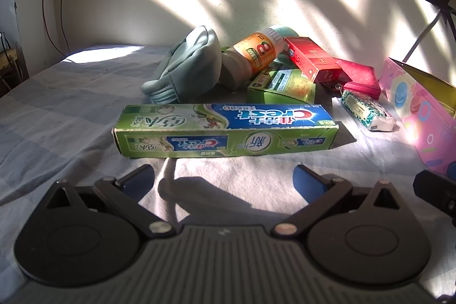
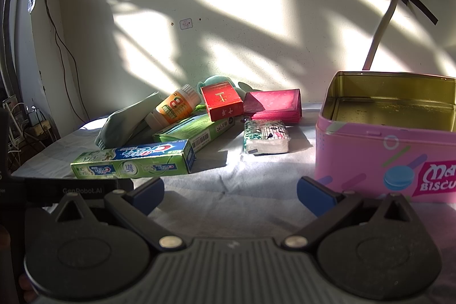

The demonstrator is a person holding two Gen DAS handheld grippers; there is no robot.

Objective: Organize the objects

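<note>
A green and blue Crest toothpaste box [image 1: 225, 130] lies crosswise just ahead of my open, empty left gripper [image 1: 223, 181]; it also shows in the right wrist view [image 2: 134, 160]. Behind it sit a teal sock [image 1: 185, 67], an orange-label bottle [image 1: 253, 53], a green box [image 1: 282, 86], a red box [image 1: 310, 59], a magenta wallet [image 1: 360, 77] and a tissue pack [image 1: 366, 110]. An open pink biscuit tin [image 2: 379, 158] stands at the right. My right gripper [image 2: 230, 194] is open and empty, low over the cloth left of the tin.
A grey-blue checked cloth [image 1: 57, 104] covers the surface. A sunlit wall [image 2: 228, 33] stands close behind the pile. Cables and a power strip [image 2: 37, 127] are at the far left. The left gripper's body [image 2: 71, 190] shows at the right view's left edge.
</note>
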